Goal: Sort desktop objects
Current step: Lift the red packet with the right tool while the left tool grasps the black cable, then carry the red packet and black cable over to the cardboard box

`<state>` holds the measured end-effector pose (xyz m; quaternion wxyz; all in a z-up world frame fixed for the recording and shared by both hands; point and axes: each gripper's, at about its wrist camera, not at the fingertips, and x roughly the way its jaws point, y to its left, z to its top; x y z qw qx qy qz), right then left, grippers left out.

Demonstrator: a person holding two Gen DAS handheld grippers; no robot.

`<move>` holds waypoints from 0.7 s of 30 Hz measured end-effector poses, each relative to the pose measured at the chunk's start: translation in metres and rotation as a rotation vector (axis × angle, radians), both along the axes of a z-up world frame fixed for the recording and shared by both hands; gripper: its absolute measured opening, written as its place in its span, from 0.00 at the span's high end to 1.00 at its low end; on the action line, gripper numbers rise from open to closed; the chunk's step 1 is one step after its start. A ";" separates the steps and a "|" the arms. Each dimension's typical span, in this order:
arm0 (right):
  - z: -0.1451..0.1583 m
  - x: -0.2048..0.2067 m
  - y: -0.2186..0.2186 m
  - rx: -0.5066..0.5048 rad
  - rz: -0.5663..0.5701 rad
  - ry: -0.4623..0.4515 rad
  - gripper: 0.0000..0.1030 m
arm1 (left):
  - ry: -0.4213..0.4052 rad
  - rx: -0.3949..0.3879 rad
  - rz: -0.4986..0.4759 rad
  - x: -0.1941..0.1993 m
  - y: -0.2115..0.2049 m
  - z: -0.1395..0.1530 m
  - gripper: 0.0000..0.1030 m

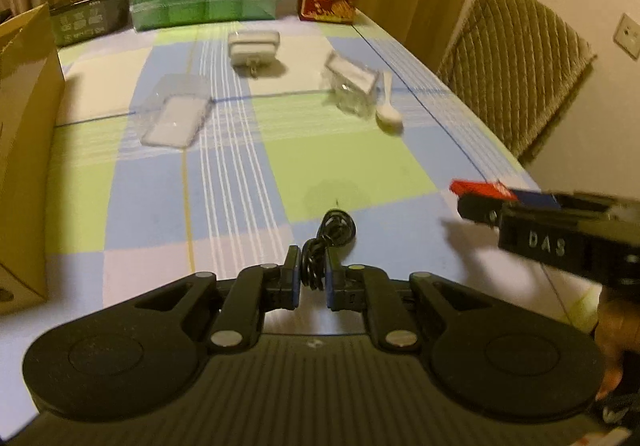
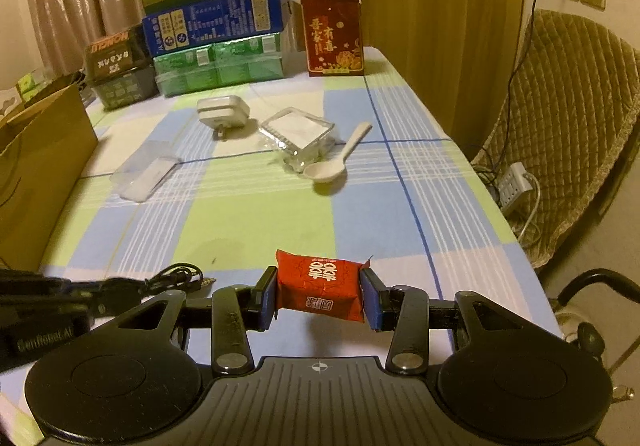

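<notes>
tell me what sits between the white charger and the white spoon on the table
A clear plastic box with a white insert lies between the charger and the spoon, touching the spoon; clearest in the right wrist view.

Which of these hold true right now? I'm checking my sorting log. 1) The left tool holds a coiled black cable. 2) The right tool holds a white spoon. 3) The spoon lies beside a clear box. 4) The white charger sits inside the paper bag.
1) True: the left tool is shut on the coiled black cable.
2) False: the right tool is shut on a red packet.
3) True: the white spoon lies on the cloth next to the clear box.
4) False: the white charger rests on the tablecloth, apart from the paper bag.
</notes>
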<state>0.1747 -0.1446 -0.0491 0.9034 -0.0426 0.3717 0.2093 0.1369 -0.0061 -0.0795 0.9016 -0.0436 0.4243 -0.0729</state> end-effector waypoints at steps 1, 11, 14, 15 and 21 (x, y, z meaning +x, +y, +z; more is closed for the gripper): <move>-0.001 -0.001 0.001 -0.001 0.002 0.001 0.61 | 0.010 0.005 -0.010 -0.003 -0.001 -0.003 0.91; -0.016 -0.001 0.007 -0.003 0.012 0.034 0.61 | 0.005 0.021 -0.077 -0.001 -0.002 -0.022 0.82; -0.018 0.002 0.008 -0.001 0.011 0.038 0.61 | 0.003 0.023 -0.092 0.006 -0.004 -0.022 0.81; -0.019 0.003 0.008 0.000 0.010 0.039 0.61 | 0.003 0.025 -0.097 0.008 -0.005 -0.022 0.81; -0.020 0.006 0.003 0.018 -0.011 0.037 0.61 | 0.006 0.024 -0.144 0.015 -0.015 -0.023 0.78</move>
